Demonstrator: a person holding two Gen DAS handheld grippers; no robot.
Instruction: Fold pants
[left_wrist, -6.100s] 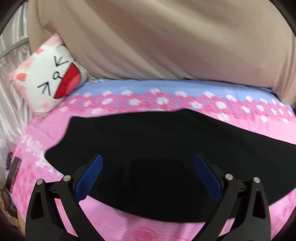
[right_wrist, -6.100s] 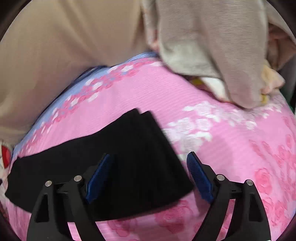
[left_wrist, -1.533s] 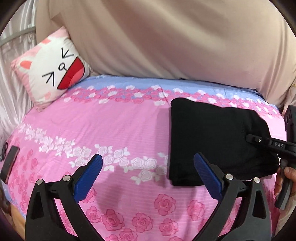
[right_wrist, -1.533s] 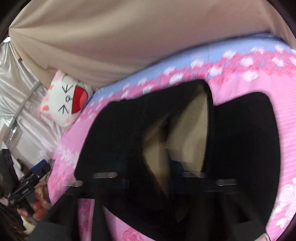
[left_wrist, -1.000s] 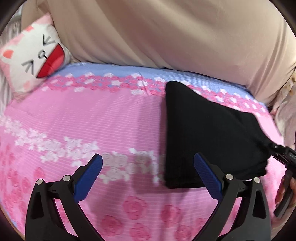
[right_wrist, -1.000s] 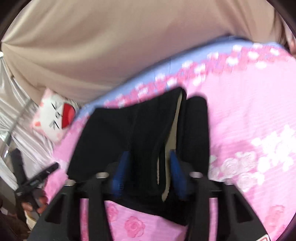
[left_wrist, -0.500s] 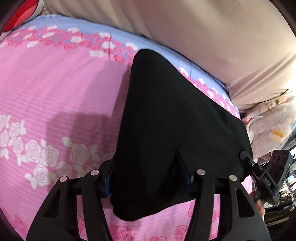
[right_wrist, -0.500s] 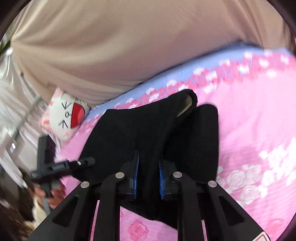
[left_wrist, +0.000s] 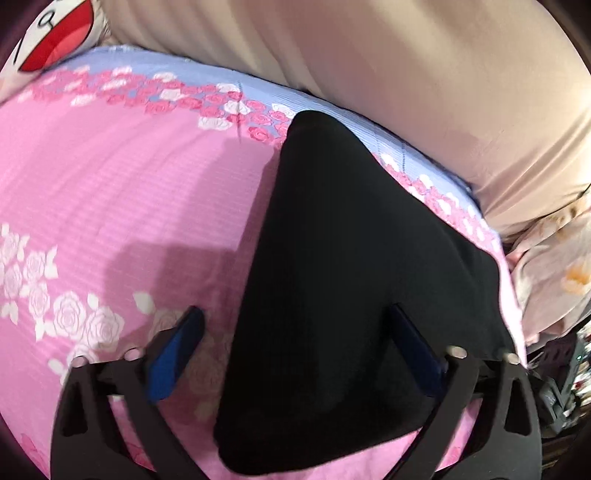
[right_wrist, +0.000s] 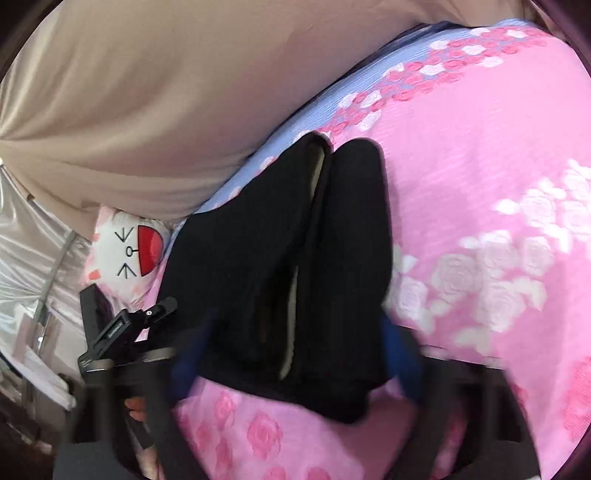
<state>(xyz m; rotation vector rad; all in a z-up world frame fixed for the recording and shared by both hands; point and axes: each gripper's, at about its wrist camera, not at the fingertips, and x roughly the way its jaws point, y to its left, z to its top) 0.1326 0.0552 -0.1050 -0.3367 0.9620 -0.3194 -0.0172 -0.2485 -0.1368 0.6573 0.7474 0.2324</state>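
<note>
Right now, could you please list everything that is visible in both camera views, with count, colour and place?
pants: one, black, folded into a compact stack, lying on the bed toward its far edge
bed cover: one, pink with white and pink roses and a blue band at the far edge, under the pants
cat pillow: one, white and pink with a red mouth, at the far end of the bed by the curtain
curtain: one, beige, hanging behind the bed
floral cloth: one, pale with an orange flower, beyond the bed edge at the right of the left wrist view
left gripper: one, black with blue pads, open around the near end of the pants
right gripper: one, black with blue pads, blurred, open around the pants
</note>
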